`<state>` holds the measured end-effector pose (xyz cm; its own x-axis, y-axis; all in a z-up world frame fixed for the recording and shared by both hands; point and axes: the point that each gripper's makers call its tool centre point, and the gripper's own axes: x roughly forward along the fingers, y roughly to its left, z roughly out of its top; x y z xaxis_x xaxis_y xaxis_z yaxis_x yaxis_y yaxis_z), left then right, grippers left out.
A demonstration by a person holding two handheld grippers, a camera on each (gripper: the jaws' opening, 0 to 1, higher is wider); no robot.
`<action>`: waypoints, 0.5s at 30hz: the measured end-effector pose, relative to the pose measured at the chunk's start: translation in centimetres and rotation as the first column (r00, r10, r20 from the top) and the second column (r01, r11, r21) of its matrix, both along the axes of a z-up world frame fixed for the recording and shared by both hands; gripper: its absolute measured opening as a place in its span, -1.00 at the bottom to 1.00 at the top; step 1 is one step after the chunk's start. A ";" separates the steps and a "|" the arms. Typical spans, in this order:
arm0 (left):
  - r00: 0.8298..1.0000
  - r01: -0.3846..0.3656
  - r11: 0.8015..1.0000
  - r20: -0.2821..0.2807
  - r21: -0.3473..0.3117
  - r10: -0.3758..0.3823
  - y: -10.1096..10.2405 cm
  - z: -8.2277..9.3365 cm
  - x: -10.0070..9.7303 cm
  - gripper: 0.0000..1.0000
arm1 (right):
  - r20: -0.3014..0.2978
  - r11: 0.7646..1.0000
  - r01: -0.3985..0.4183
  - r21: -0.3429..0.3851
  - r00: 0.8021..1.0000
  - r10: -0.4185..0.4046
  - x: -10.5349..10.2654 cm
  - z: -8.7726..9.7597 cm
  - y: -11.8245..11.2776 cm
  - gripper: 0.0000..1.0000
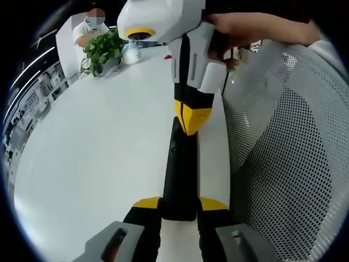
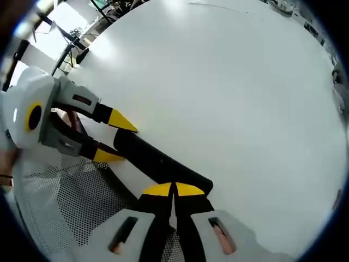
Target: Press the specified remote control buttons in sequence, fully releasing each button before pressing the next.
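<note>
The left tongs [image 1: 179, 210] are clamped on the near end of the remote control [image 1: 179, 174], one yellow tip on each long side, holding it flat on the white counter [image 1: 98, 158] close to its edge. Straight ahead of them the right tongs [image 1: 191, 117] point down with their tips drawn together, the yellow point resting on or just above the remote's far end — I cannot tell whether a button is actually pushed in. In the right gripper view those tongs [image 2: 174, 190] show their two tips meeting over the black body [image 2: 158, 161], with the left tongs [image 2: 115, 139] gripping the other end beyond. No display or button state is readable, so how many presses are done cannot be judged; by the look of it a press is in hand, with release and any later buttons left. Beyond, a perforated white chair [image 1: 289, 164] sits beside the counter, and a potted plant [image 1: 103, 49] stands far ahead.
</note>
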<state>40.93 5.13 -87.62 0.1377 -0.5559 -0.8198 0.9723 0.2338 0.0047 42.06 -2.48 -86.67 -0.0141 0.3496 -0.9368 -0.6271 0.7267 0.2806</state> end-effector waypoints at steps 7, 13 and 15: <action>1.000 0.002 1.000 0.001 0.001 -0.002 0.0 0.0 0.0 -0.50 | 0.000 1.000 -0.010 0.002 1.000 0.010 0.0 -0.3 0.5 -1.00; 1.000 0.004 1.000 0.001 0.003 -0.004 0.0 0.0 0.0 -0.50 | 0.009 1.000 -0.014 -0.001 1.000 0.014 0.0 -0.3 0.5 -1.00; 1.000 0.006 1.000 0.002 0.004 -0.006 0.0 0.0 0.0 -0.50 | 0.012 1.000 -0.012 -0.003 1.000 0.012 0.1 -0.3 0.5 -1.00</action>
